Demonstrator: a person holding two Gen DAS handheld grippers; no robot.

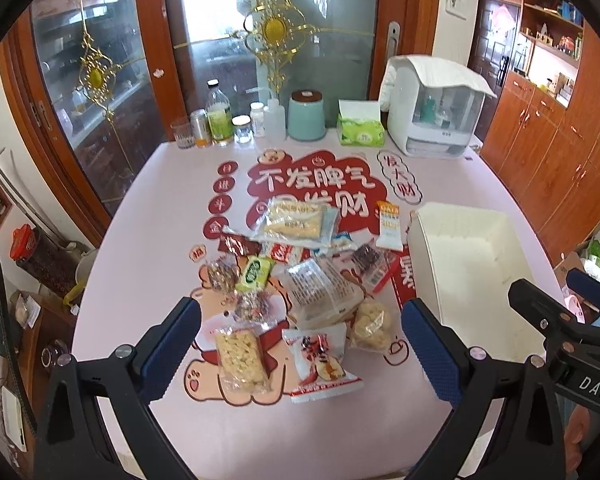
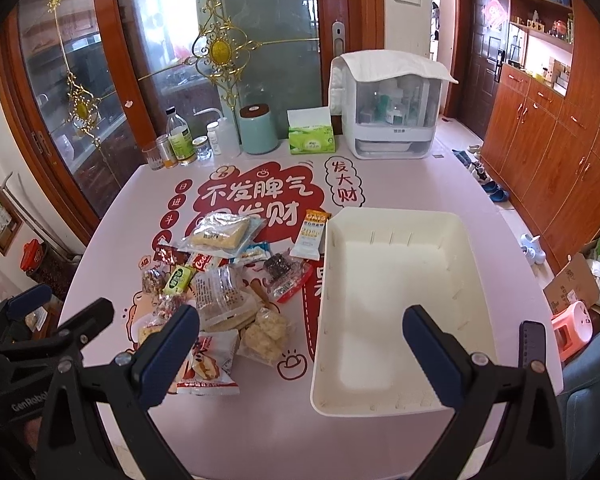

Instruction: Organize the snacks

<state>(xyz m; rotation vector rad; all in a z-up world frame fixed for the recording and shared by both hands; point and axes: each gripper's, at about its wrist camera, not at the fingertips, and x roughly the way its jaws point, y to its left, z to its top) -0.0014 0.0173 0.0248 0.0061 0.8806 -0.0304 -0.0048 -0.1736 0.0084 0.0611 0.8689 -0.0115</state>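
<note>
Snacks heaped beside bin, bottles behind, both tools spread

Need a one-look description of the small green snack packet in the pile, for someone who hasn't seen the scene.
On the pink table, find the snack pile left of the white bin. On the pile's left side lies the green packet, small, tilted, with a white oval label. It is the only bright yellow-green wrapper; its neighbours are clear, red or brown.

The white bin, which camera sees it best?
The right wrist view: the whole white bin shows, bare inside. The left wrist view catches it at the right edge, partly hidden behind the gripper jaws.
</note>
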